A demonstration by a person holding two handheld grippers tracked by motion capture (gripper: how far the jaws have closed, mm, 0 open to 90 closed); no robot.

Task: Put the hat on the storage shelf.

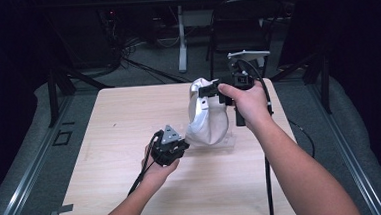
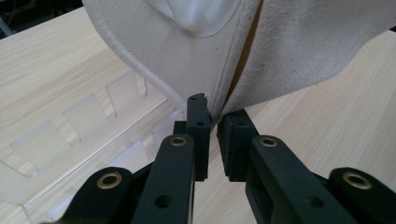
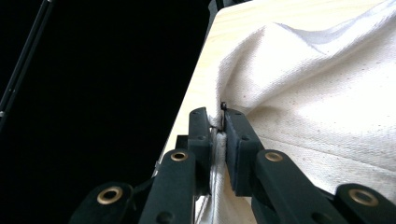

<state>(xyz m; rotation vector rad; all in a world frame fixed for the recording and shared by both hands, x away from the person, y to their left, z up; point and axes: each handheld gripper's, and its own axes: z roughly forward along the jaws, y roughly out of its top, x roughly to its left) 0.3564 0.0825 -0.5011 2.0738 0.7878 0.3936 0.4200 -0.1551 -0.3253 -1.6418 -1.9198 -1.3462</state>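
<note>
Both pairs of jaws are pinching the same cream canvas bag (image 1: 206, 117). On my left gripper (image 2: 212, 123), the jaws are pressing together on the bag's lower edge, right where two folds of cloth are meeting at a seam; the canvas is rising up and away from the tips. Just to the left of these jaws, a clear plastic rack (image 2: 79, 144) with slots is lying on the pale wooden table (image 2: 42, 70), beneath the hanging cloth. On my right gripper (image 3: 218, 122), the jaws are clamping a hem of the bag near its top, with the cloth spreading off to the right of them and the table edge running just behind. From above, my right hand (image 1: 248, 101) is holding its side of the bag higher than my left hand (image 1: 159, 169) is holding the bottom.
</note>
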